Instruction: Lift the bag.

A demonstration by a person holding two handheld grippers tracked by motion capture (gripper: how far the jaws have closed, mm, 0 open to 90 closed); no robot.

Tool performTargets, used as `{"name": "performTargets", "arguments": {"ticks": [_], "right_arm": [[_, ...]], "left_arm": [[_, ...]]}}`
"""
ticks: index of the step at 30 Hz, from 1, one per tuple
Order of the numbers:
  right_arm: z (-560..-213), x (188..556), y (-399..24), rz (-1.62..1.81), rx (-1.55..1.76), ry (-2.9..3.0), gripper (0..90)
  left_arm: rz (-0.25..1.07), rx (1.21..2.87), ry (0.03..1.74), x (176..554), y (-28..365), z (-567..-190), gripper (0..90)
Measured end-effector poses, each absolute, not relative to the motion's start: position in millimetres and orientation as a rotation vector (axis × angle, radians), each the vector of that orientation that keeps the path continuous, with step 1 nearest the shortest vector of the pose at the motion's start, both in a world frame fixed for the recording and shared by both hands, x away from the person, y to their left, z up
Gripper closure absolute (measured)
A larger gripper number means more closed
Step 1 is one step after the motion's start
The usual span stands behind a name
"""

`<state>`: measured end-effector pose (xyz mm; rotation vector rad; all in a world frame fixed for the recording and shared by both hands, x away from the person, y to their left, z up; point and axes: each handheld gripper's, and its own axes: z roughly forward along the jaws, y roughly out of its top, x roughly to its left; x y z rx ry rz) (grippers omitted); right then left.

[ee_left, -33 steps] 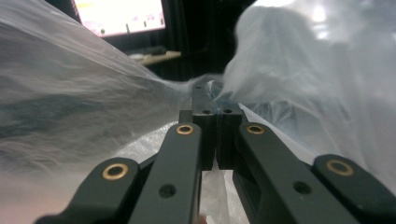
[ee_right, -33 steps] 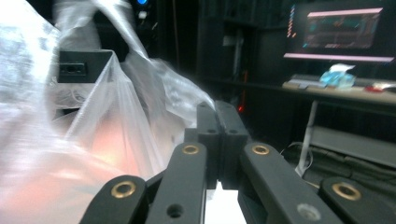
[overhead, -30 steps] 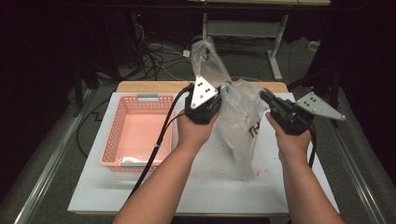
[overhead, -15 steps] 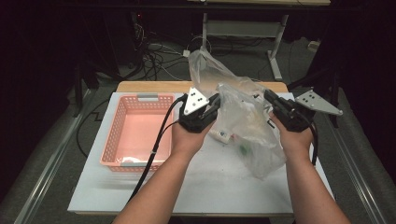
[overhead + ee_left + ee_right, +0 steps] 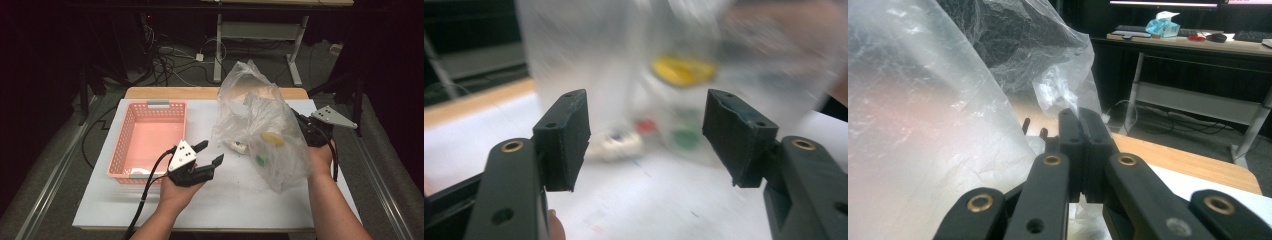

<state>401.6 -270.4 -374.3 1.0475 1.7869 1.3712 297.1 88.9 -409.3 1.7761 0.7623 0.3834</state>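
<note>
Plastic film of the crinkled clear bag (image 5: 260, 125) is pinched between my right fingers (image 5: 1081, 131), which hold it up over the right half of the white worktop (image 5: 150, 210). My left fingers (image 5: 209, 154) have just been opening and stand apart with nothing between them, near the pink slotted plastic basket (image 5: 120, 150), left of the bag.
</note>
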Motion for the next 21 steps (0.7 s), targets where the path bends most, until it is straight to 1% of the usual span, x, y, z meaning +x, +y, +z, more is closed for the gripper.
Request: {"name": "performTargets", "arguments": {"ticks": [2, 5, 7, 9, 10, 12, 15, 21], "right_arm": [[-373, 401, -272, 1.372, 1.045, 1.790, 90.0], [-371, 397, -275, 1.371, 1.024, 1.797, 88.7], [-368, 393, -278, 1.379, 1.014, 1.801, 87.2], [-366, 388, -279, 1.381, 1.000, 1.812, 82.3], [-365, 385, -281, 1.383, 0.992, 1.816, 79.2], [-361, 378, -285, 1.393, 0.984, 1.812, 74.0], [-356, 369, -292, 1.420, 0.973, 1.801, 72.1], [-354, 350, -309, 1.410, 0.962, 1.791, 65.6]], "left_arm": [[0.348, 1.794, 0.761, 292, 87, -417, 27.3], [0.323, 1.815, 0.760, 290, 81, -431, 23.5], [0.291, 1.831, 0.773, 291, 76, -439, 18.5], [0.271, 1.873, 0.769, 291, 68, -448, 14.0], [0.270, 1.886, 0.764, 292, 66, -450, 13.8], [0.255, 1.915, 0.778, 293, 62, -457, 8.0], [0.259, 1.940, 0.789, 293, 58, -464, 0.5], [0.255, 1.974, 0.793, 291, 52, -479, 0.0]]}}
